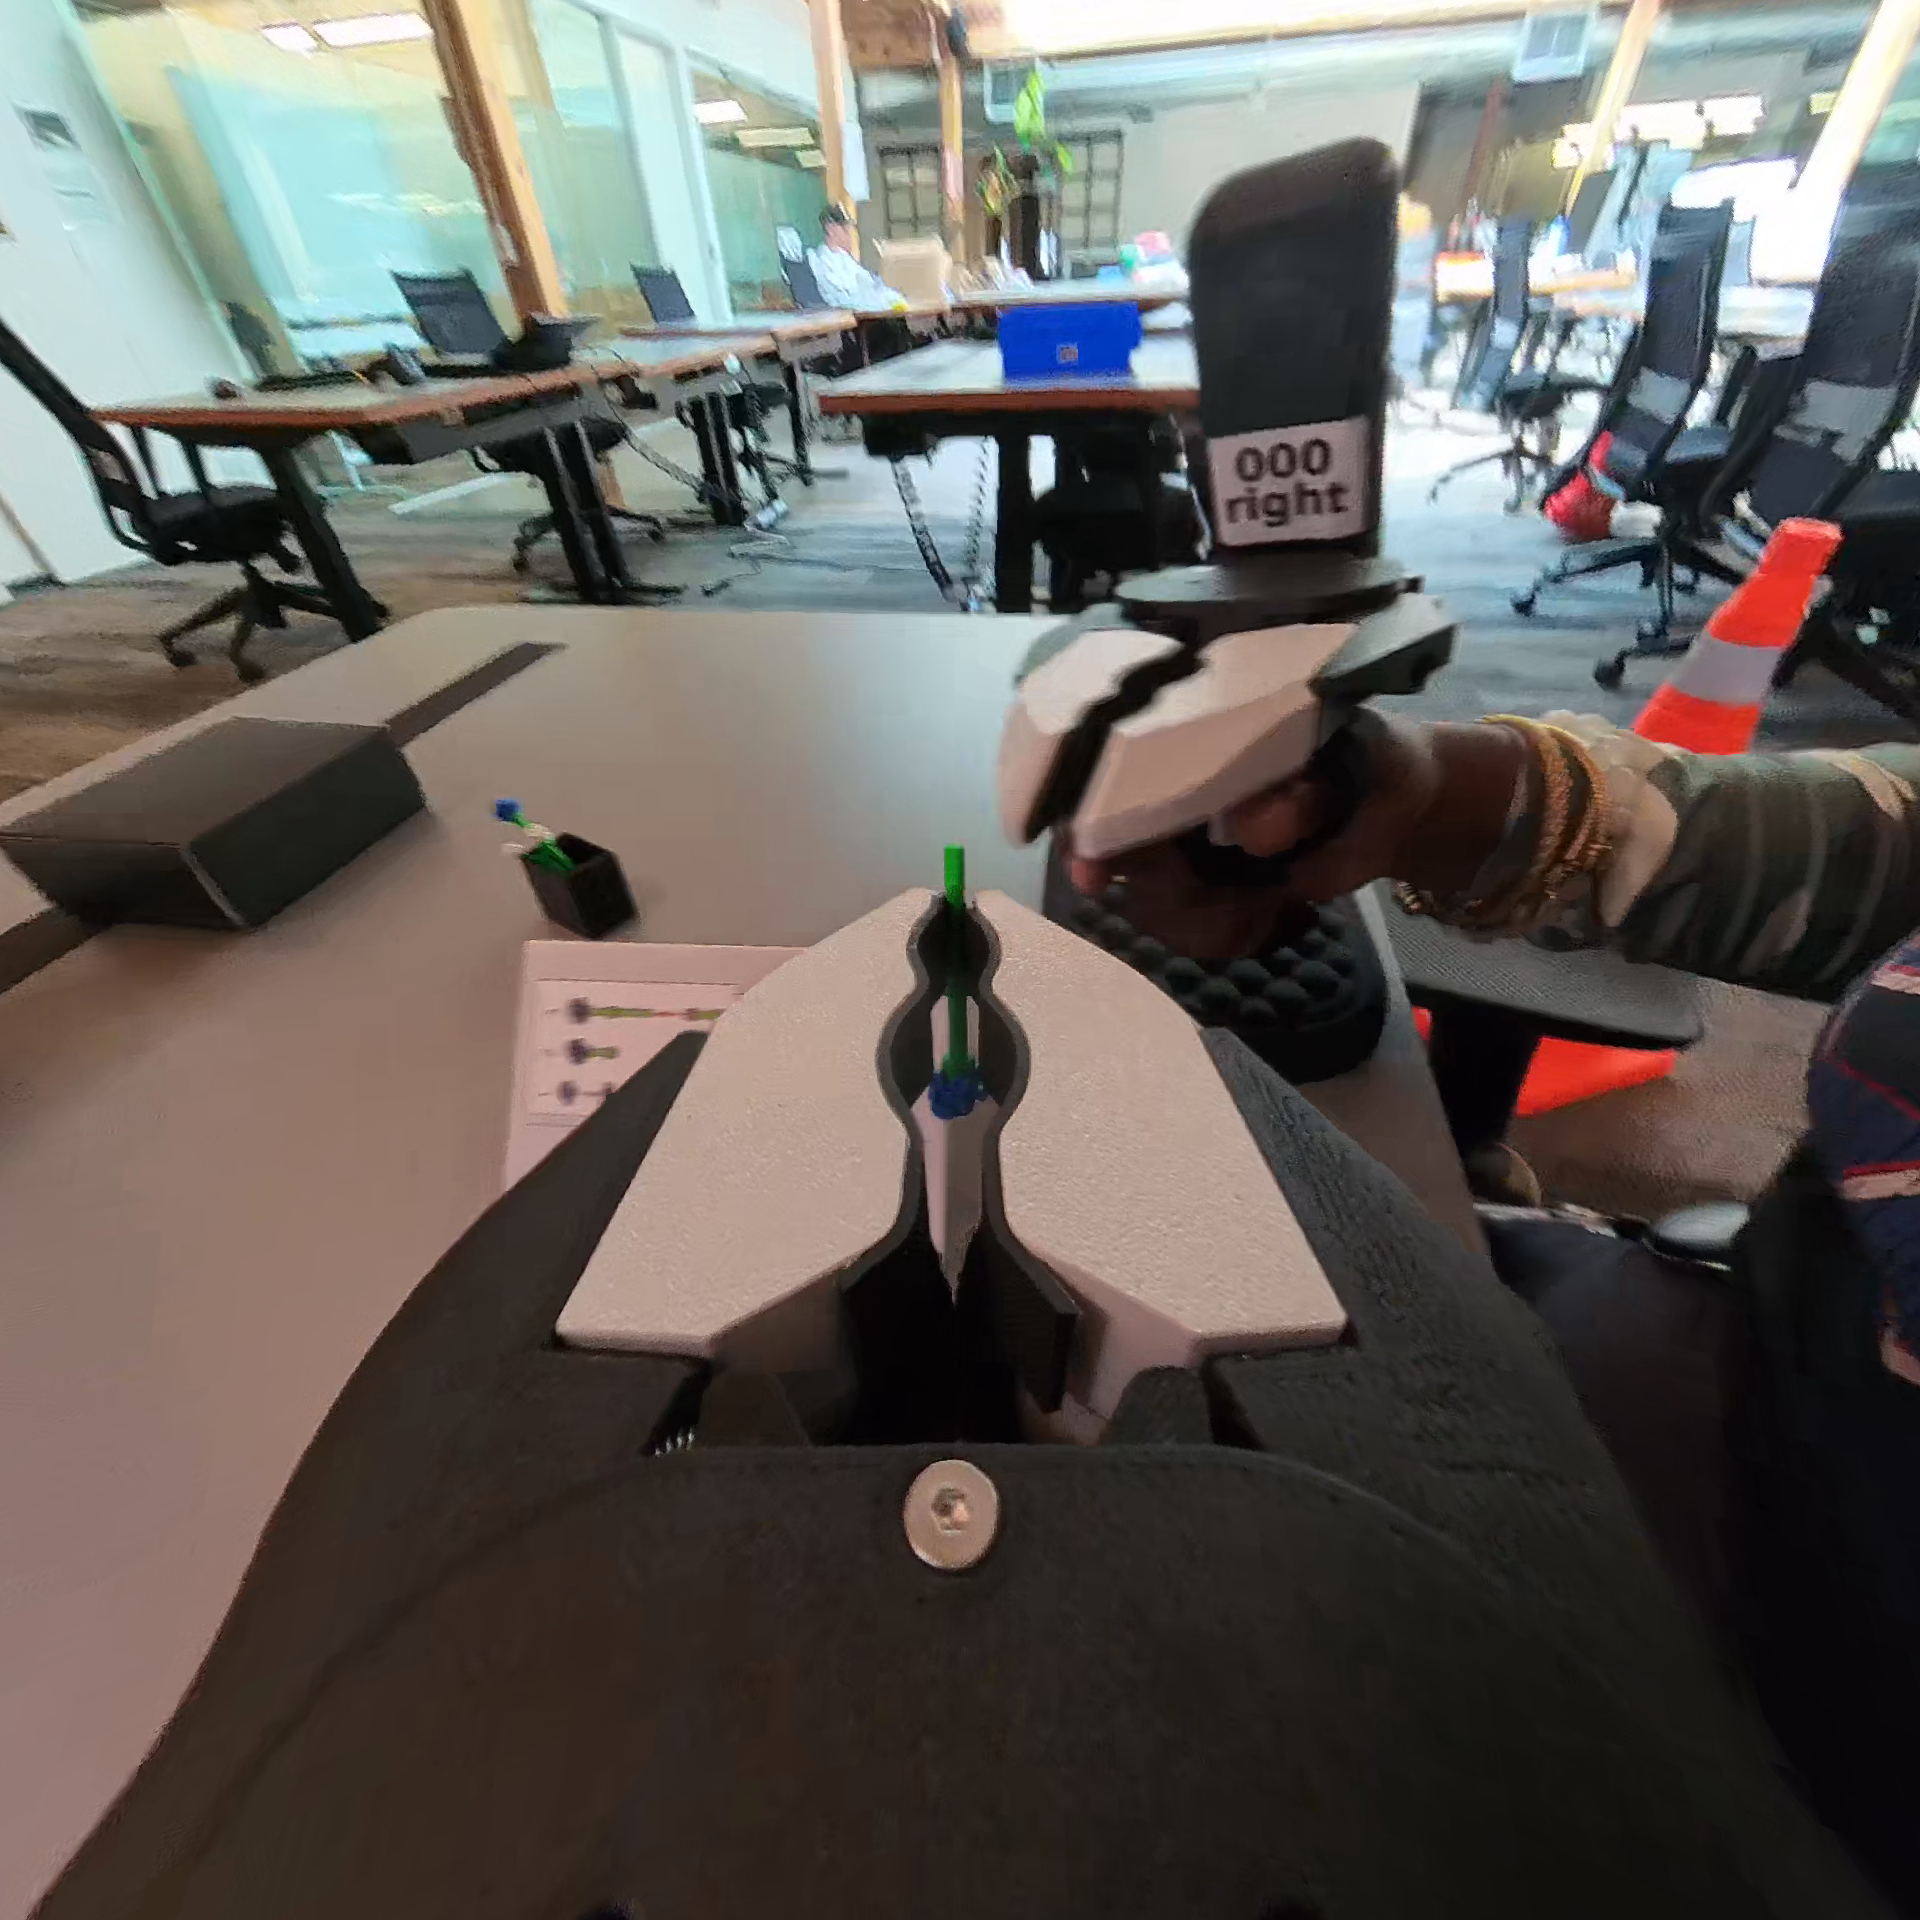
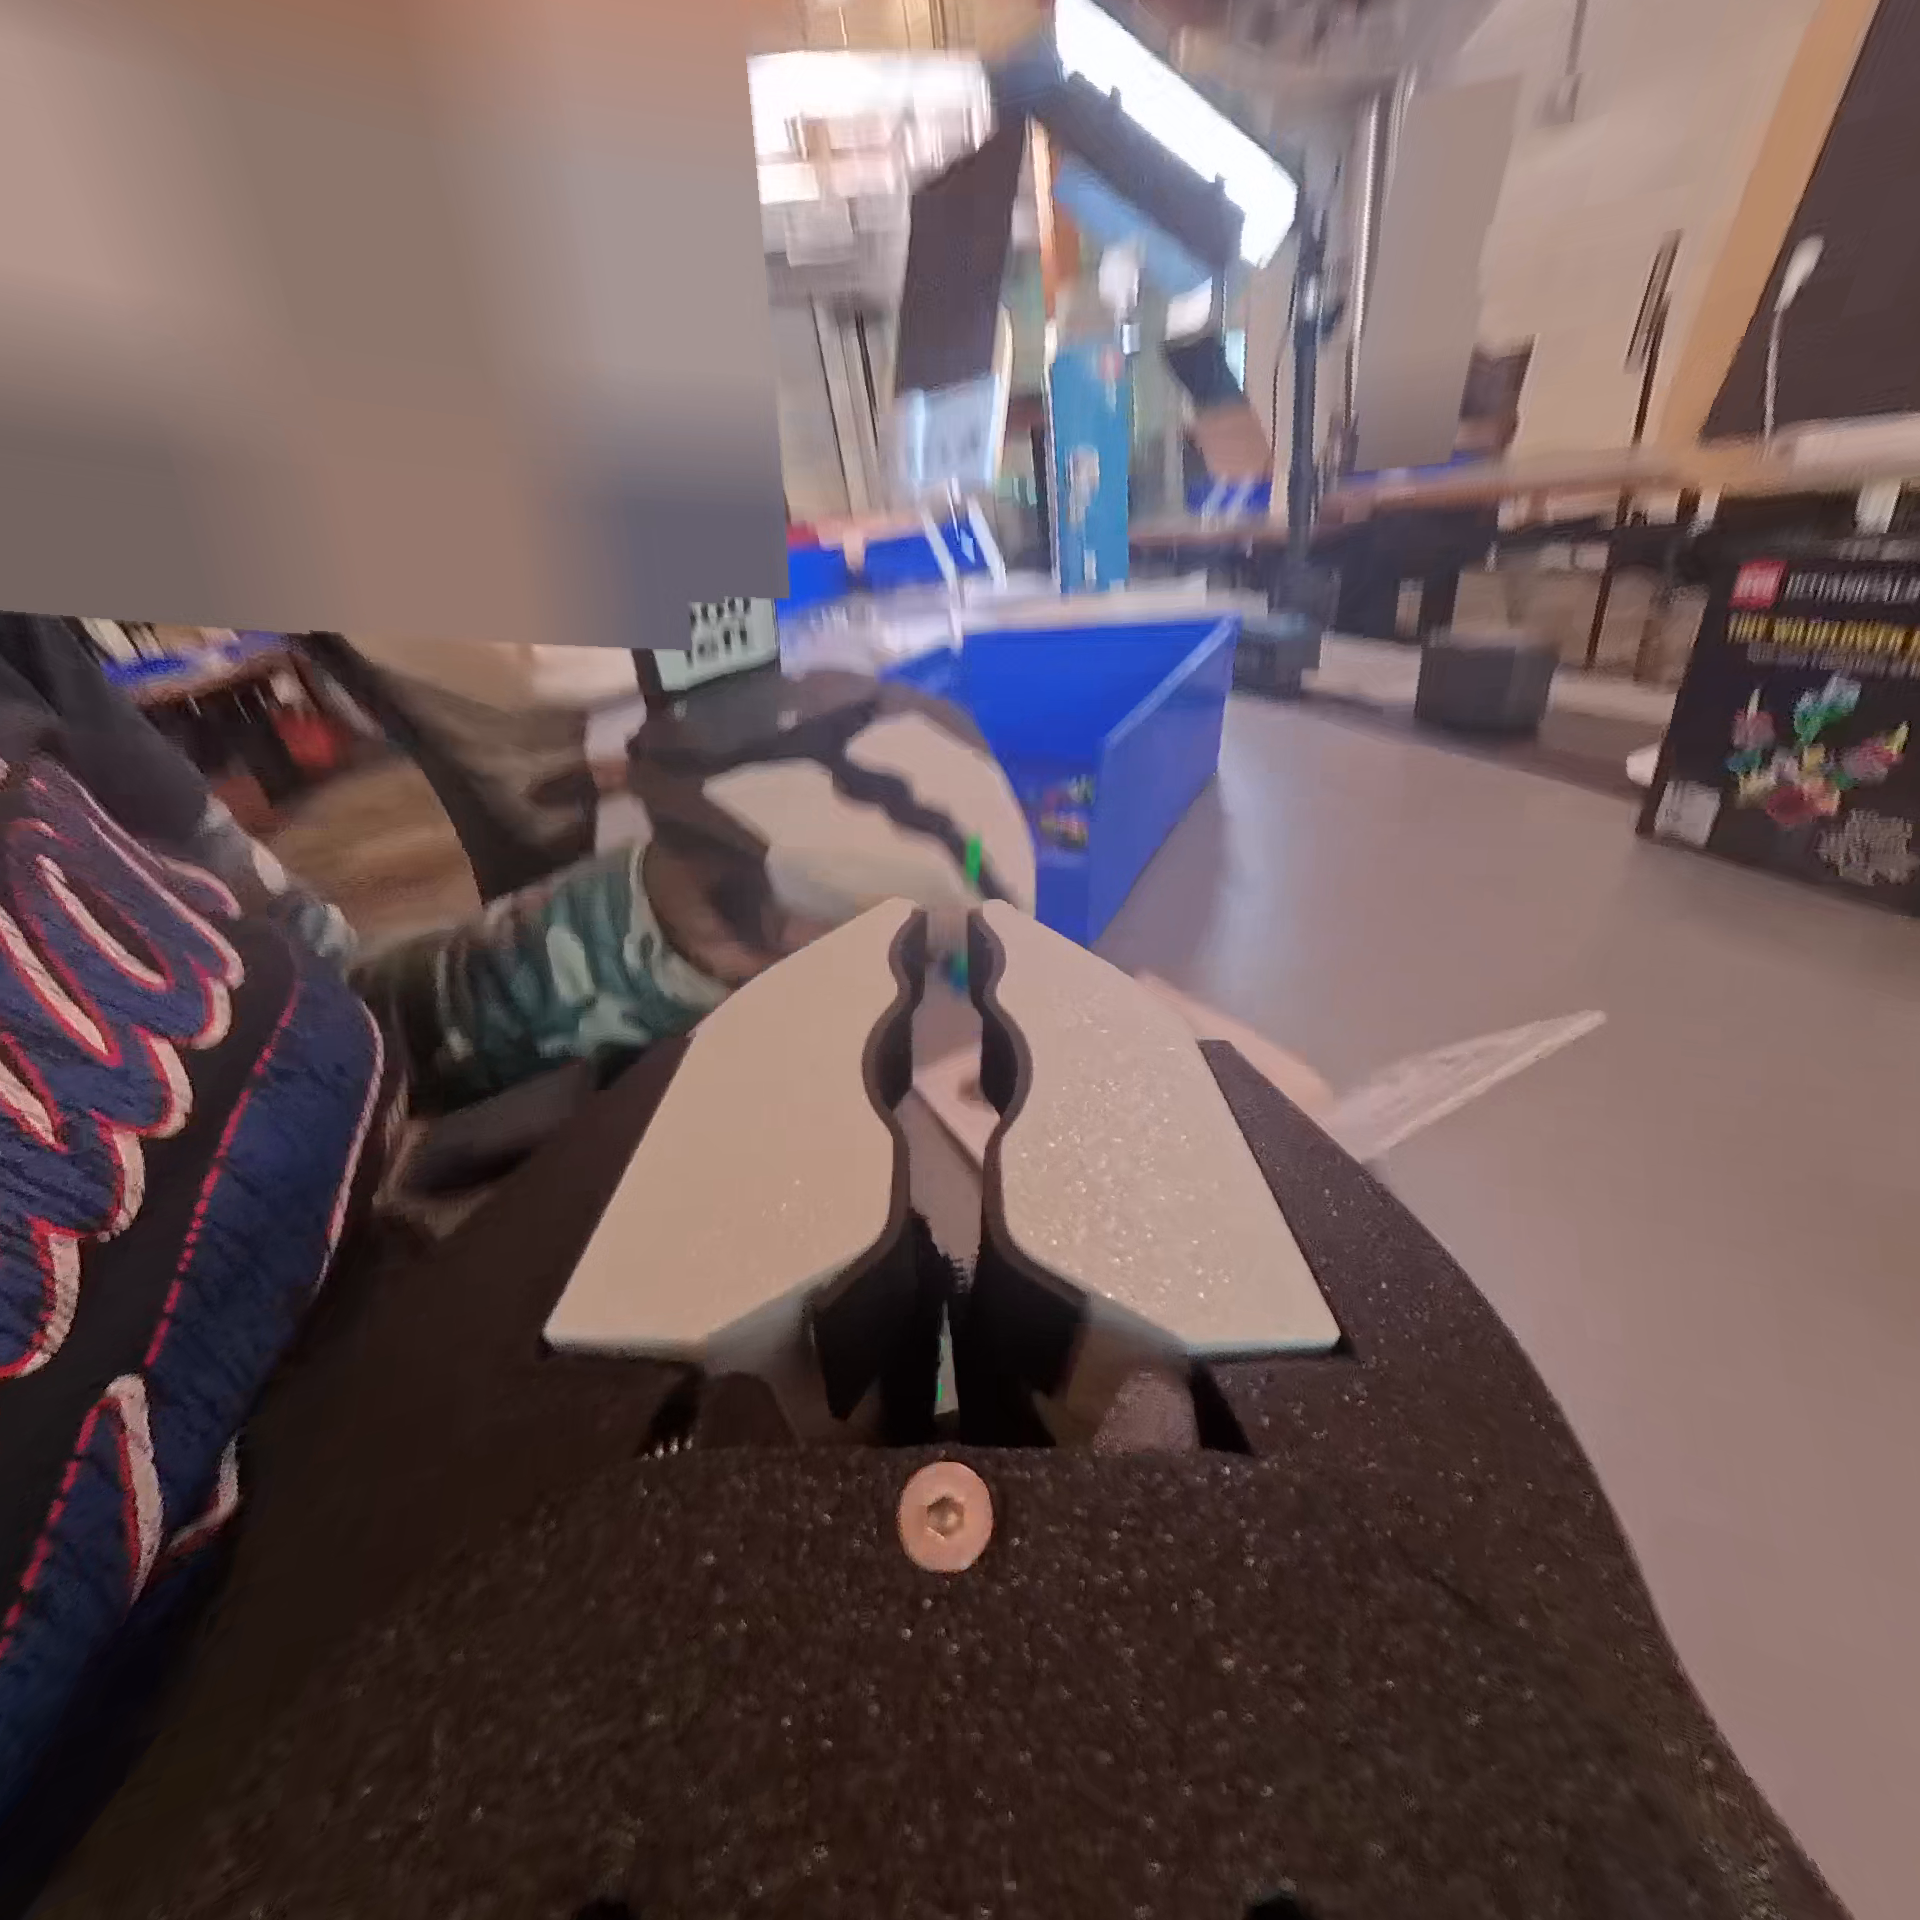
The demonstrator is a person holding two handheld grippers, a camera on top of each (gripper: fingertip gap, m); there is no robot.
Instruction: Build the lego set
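My left gripper point(image 1: 954, 914) is pinched shut on a lego flower stem point(image 1: 954, 987): a thin green plastic rod with a small blue knobbed piece at its near end. The rod runs along the wavy slot between my matte grey, faceted fingers point(image 1: 790, 1122), and its tip pokes out past them. The housing behind is coarse black foam-like material with one metal screw.

My right gripper point(image 2: 943, 920) has its fingers nearly together with a narrow gap. Something small, green and blue, shows at the tips, but blur prevents me from telling whether it is gripped.

In the left wrist view, the smooth grey table point(image 1: 727, 727) carries a small black square pot point(image 1: 582, 883) holding another blue-and-green flower, a flat black box point(image 1: 208, 821), and a printed instruction sheet point(image 1: 613, 1029), partly hidden by my finger.

In the right wrist view, a blue bin point(image 2: 1132, 717) and a dark product box point(image 2: 1797, 727) stand on the table, both smeared by motion.
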